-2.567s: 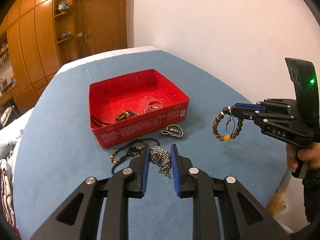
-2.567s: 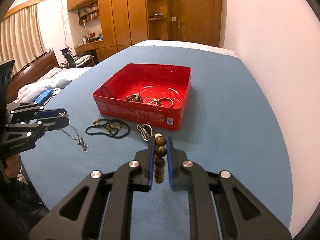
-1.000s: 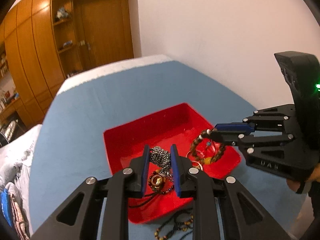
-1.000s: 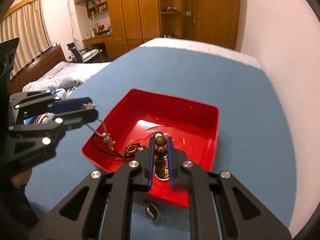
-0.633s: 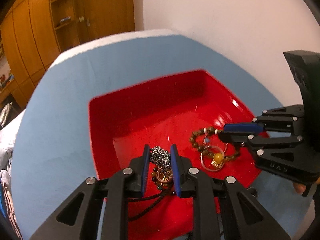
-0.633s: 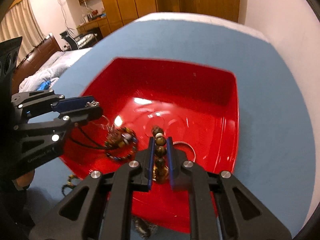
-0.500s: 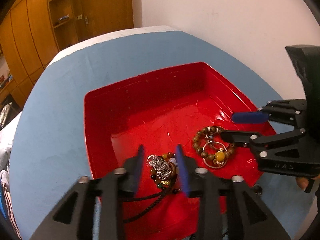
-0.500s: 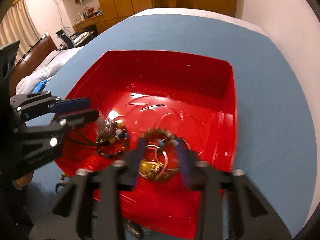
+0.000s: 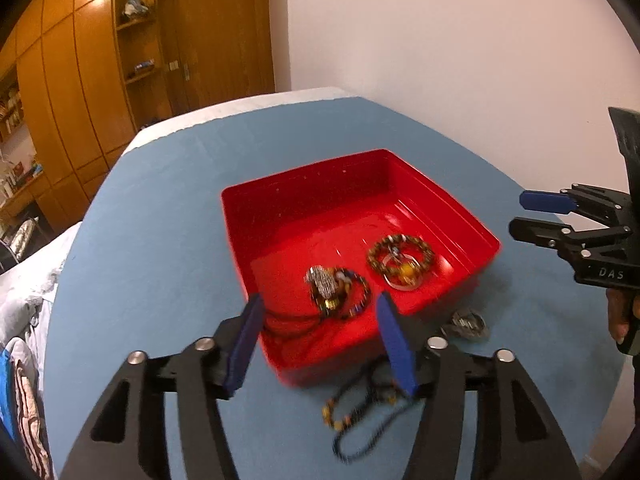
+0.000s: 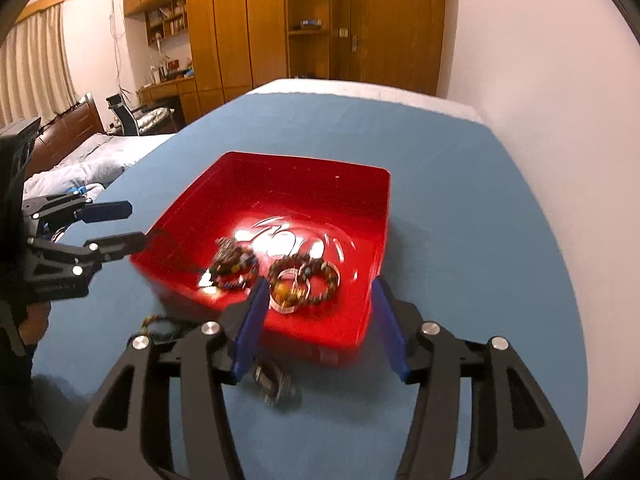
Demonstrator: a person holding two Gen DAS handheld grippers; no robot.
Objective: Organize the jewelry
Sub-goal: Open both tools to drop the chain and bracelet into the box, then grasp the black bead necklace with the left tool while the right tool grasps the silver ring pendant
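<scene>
A red box (image 9: pixel 304 184) (image 10: pixel 380 216) sits on the blue table. Inside lie a silver chain (image 9: pixel 322 280) on a beaded bracelet, and a brown bead bracelet (image 9: pixel 400 254) (image 10: pixel 304 280) with rings. My left gripper (image 9: pixel 320 336) is open and empty, above the box's near edge. My right gripper (image 10: pixel 316 316) is open and empty, near the box's near wall; it also shows in the left wrist view (image 9: pixel 532 216). A black bead necklace (image 9: pixel 360 412) and a small silver piece (image 9: pixel 466 322) (image 10: pixel 272 380) lie on the table outside the box.
A white wall runs along the table's right side. Wooden wardrobes and a door stand behind. A bed (image 10: pixel 80 160) lies left of the table. The blue table (image 9: pixel 160 220) surrounds the box.
Both grippers have opened and let go: the silver chain and the brown bead bracelet now lie in the red box. Both grippers have pulled back and up from the box.
</scene>
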